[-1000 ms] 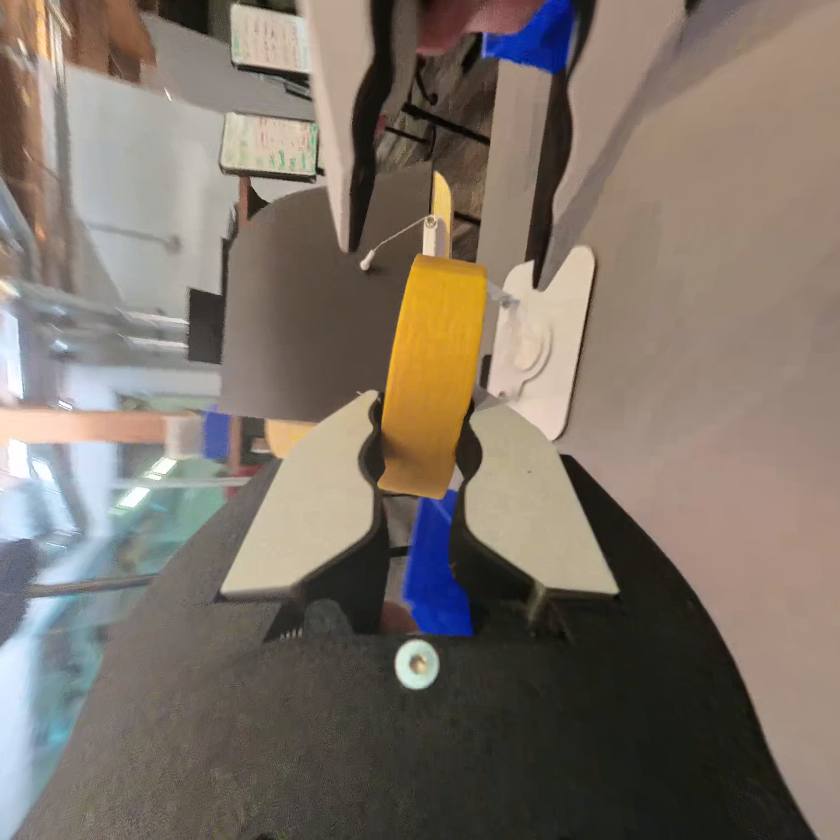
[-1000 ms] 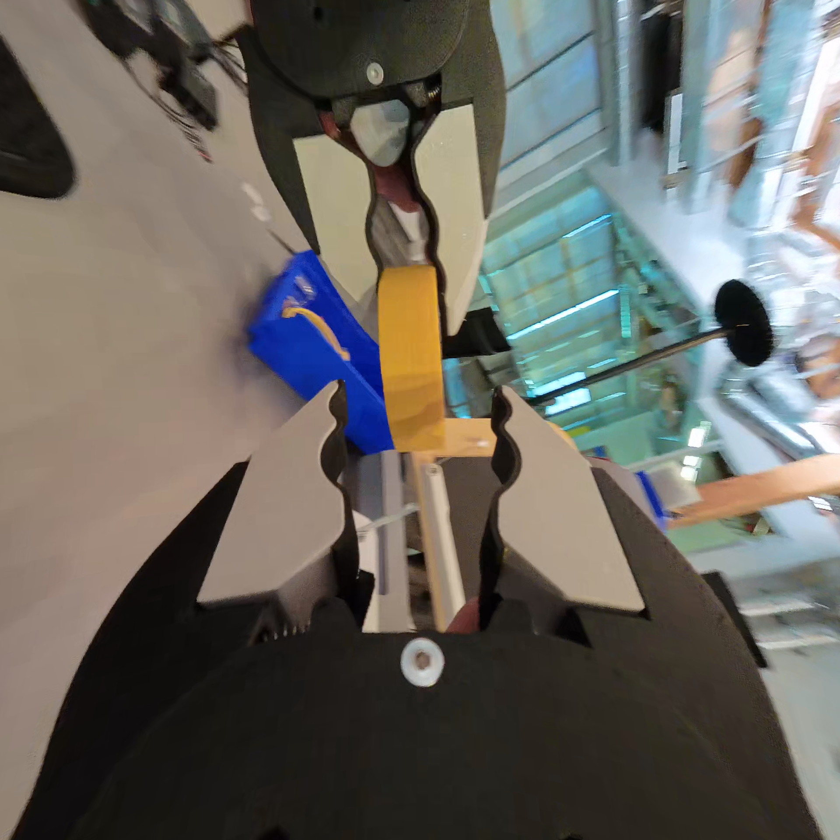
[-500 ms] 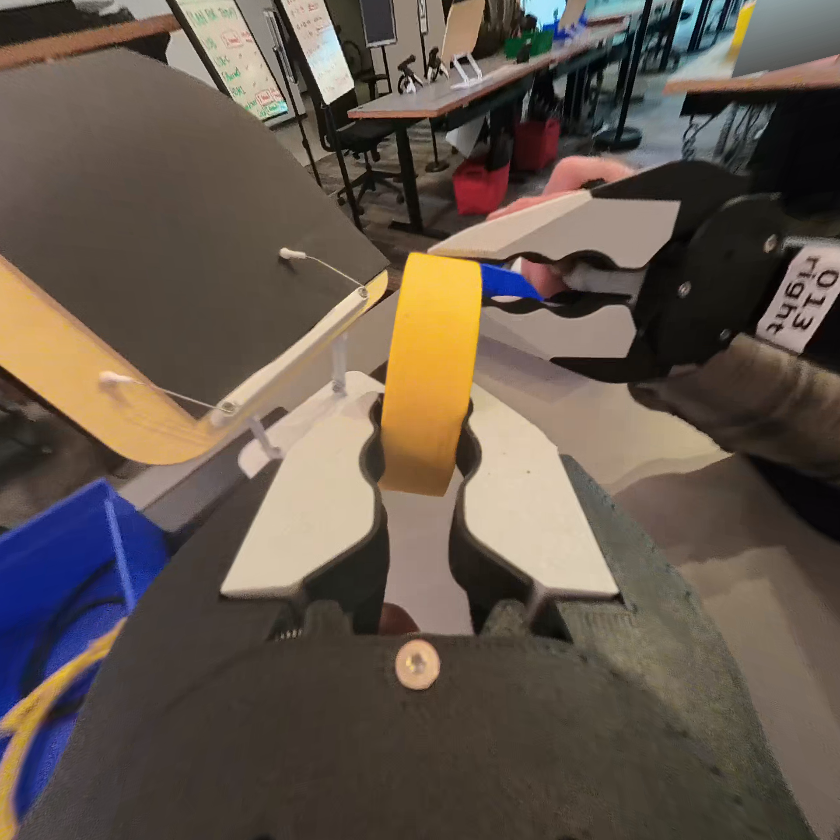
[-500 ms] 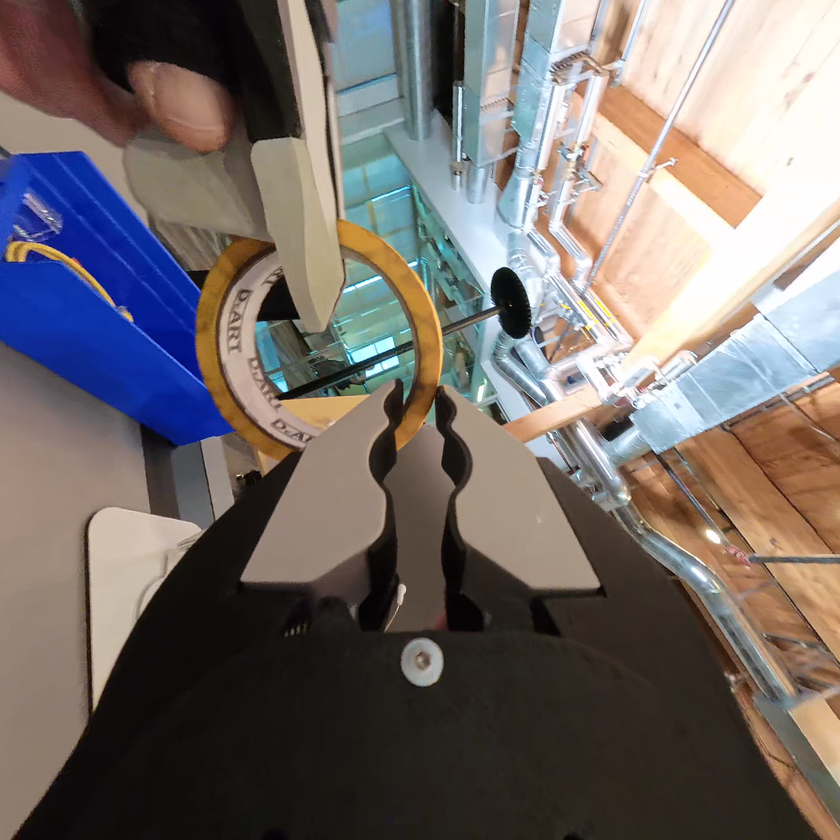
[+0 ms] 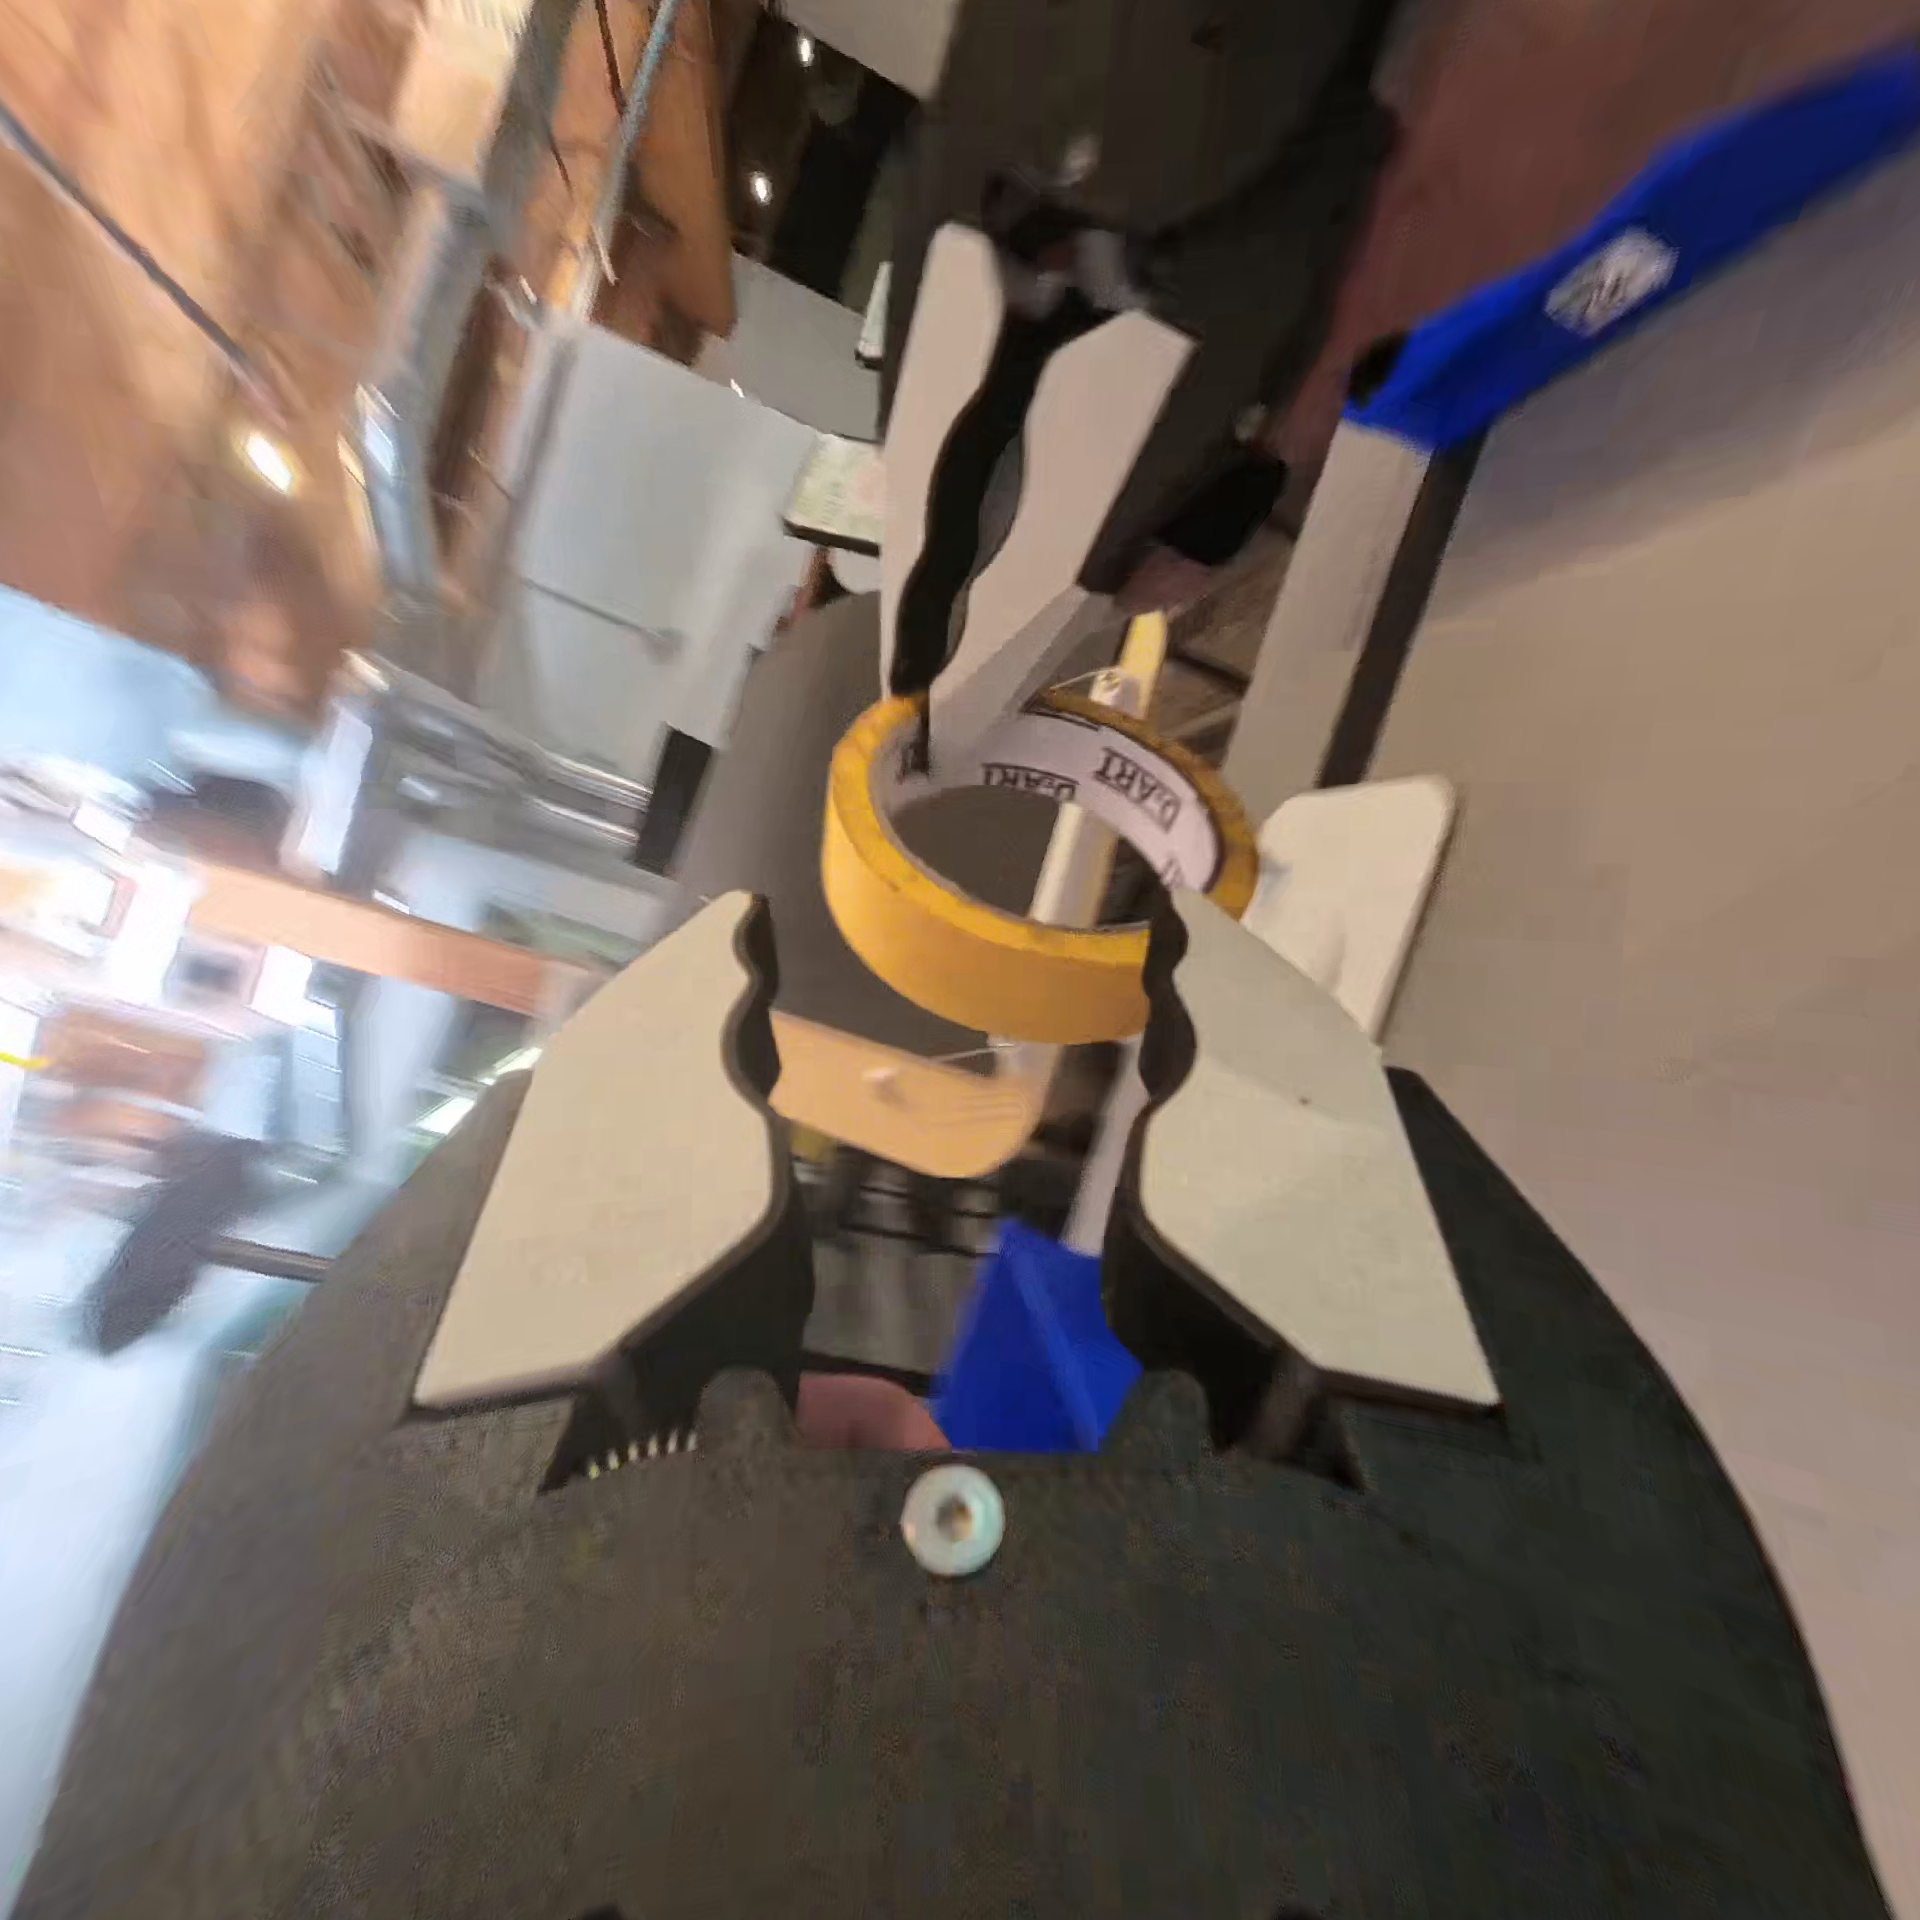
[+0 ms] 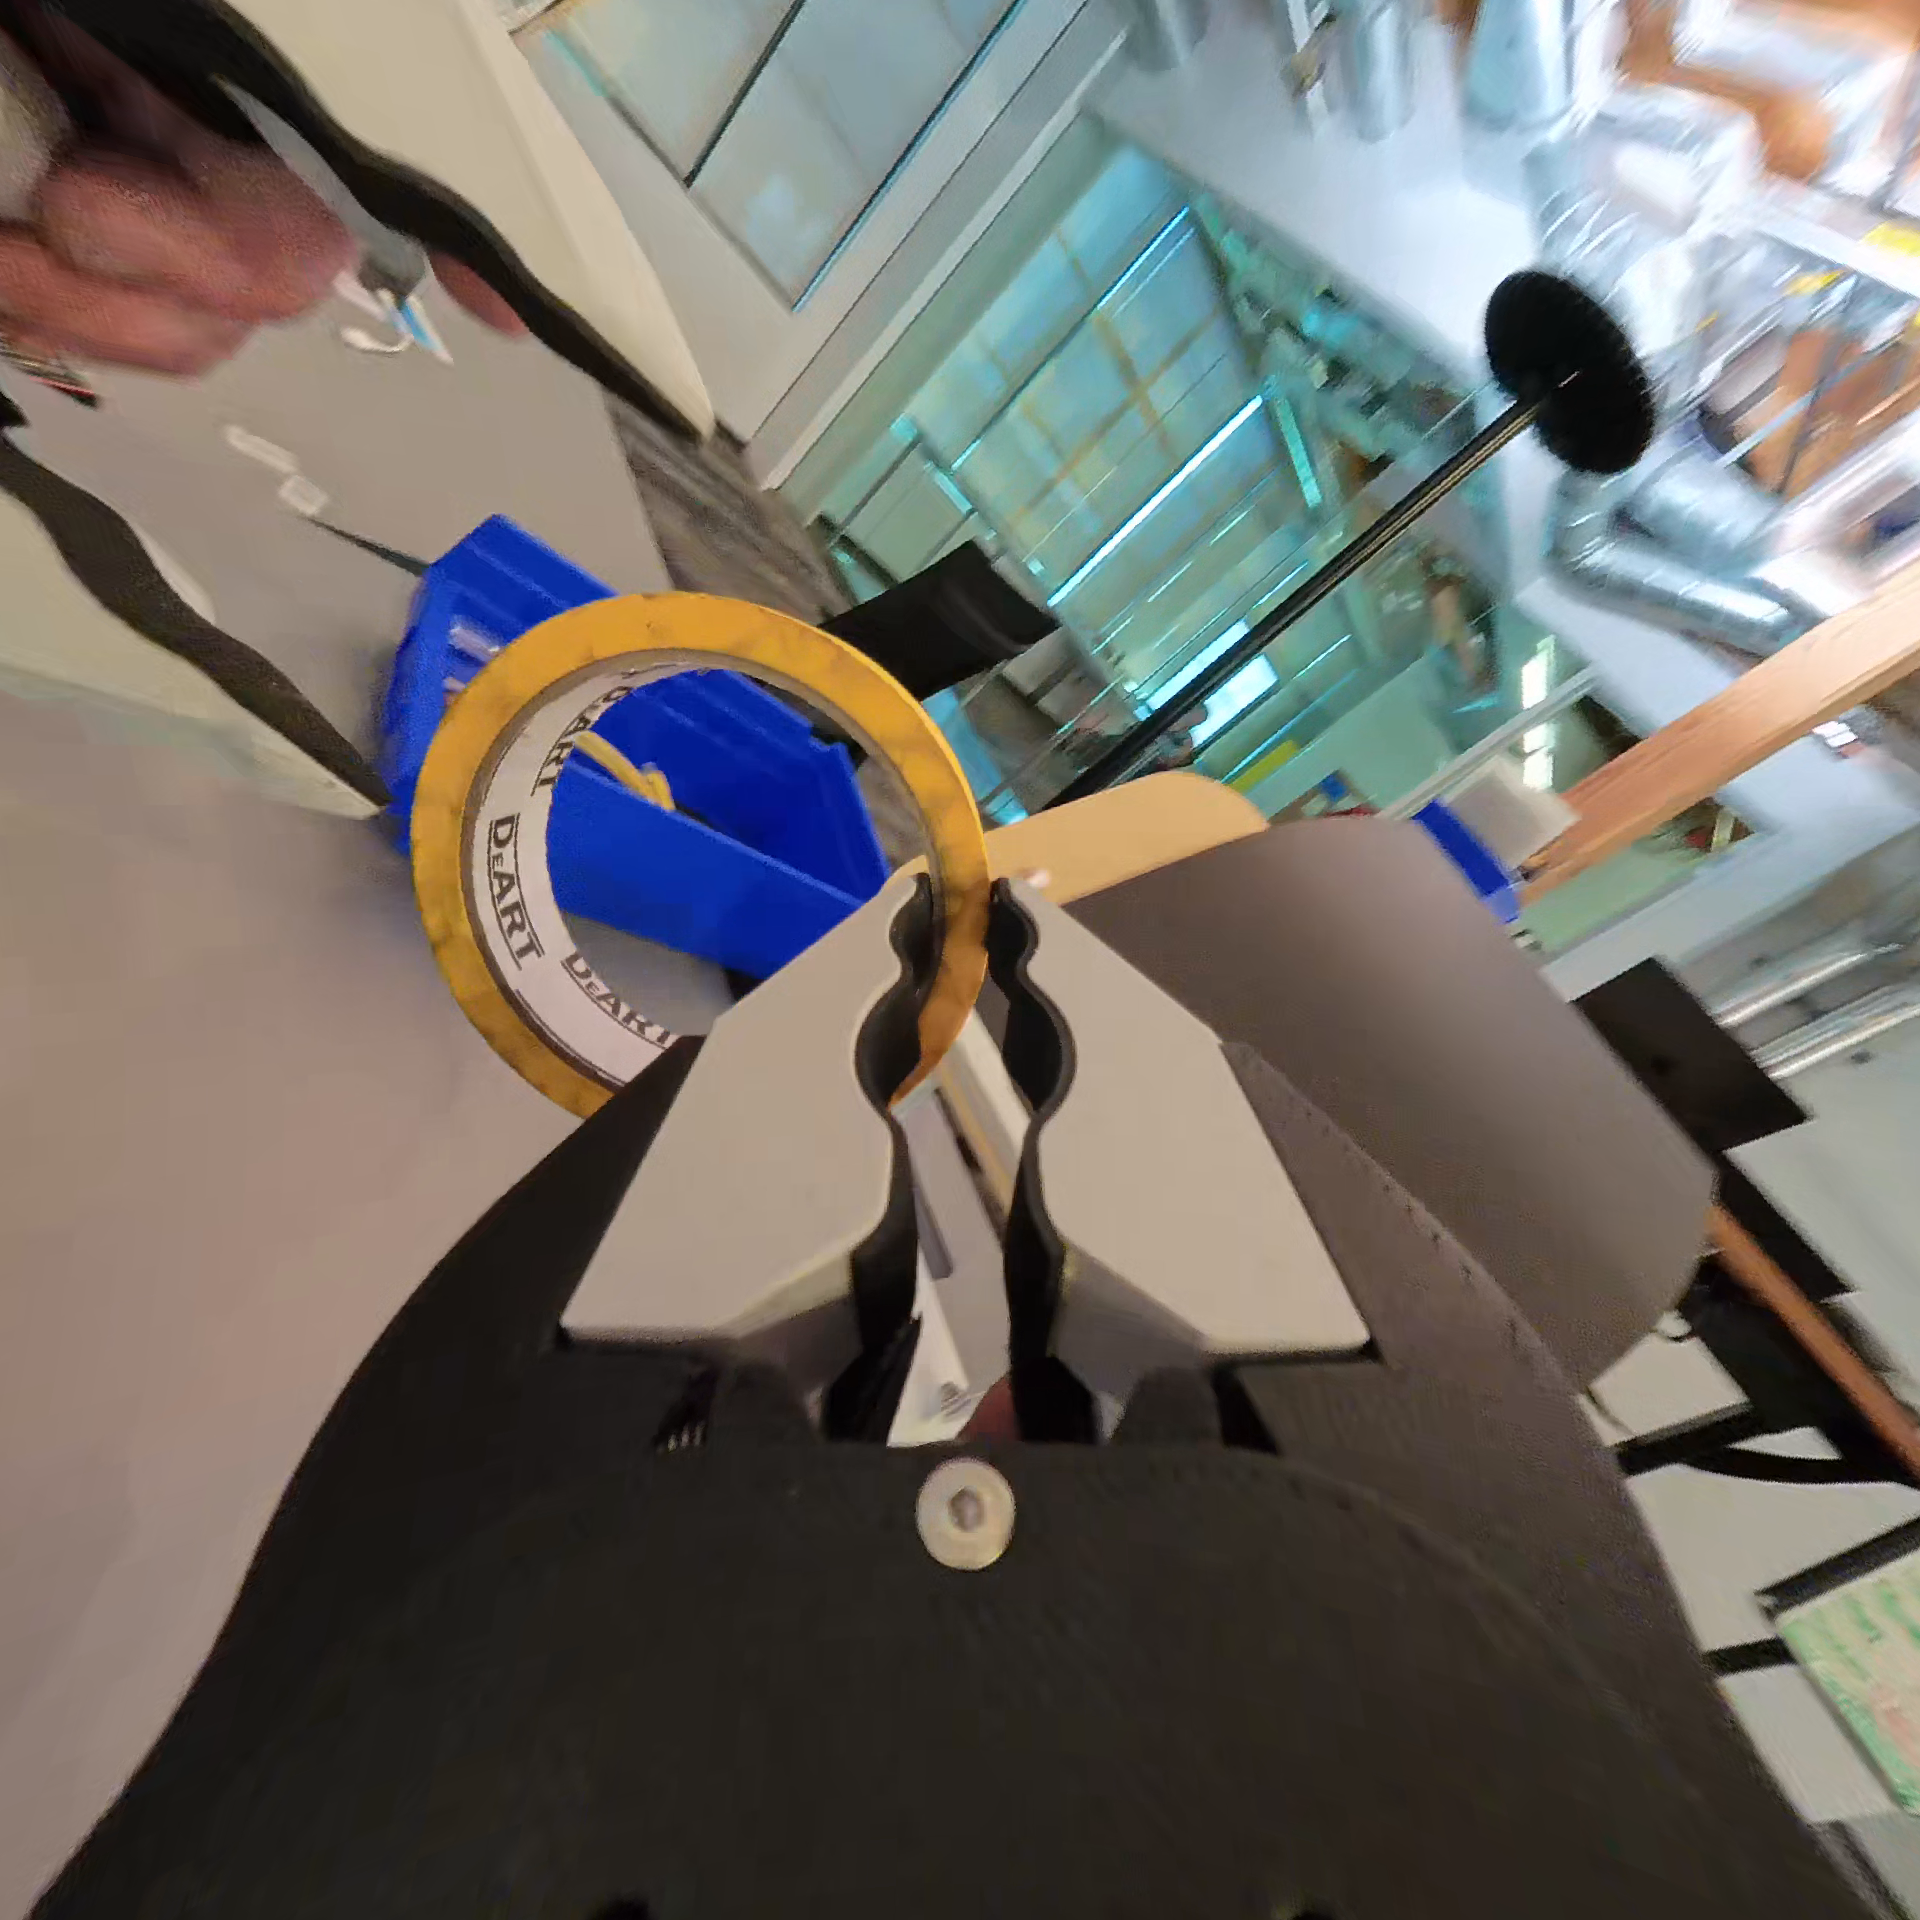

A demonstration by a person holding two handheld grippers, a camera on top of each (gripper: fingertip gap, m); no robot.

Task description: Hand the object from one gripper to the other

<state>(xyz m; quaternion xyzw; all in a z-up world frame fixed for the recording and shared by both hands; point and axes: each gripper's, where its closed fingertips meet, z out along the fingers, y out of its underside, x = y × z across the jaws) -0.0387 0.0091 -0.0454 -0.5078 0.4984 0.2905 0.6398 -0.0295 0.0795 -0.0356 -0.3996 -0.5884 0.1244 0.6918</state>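
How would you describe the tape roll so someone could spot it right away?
Start at the grey table and its blue bin. In front of the bin, the right gripper has its jaws clamped on a yellow tape roll. It is the only ring there, with a white inner core.

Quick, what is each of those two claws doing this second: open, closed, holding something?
Left gripper: open, holding nothing.
Right gripper: closed on the rim of the yellow tape roll.

Yellow tape roll [image 6: 694,844], white core, held aloft edgewise.
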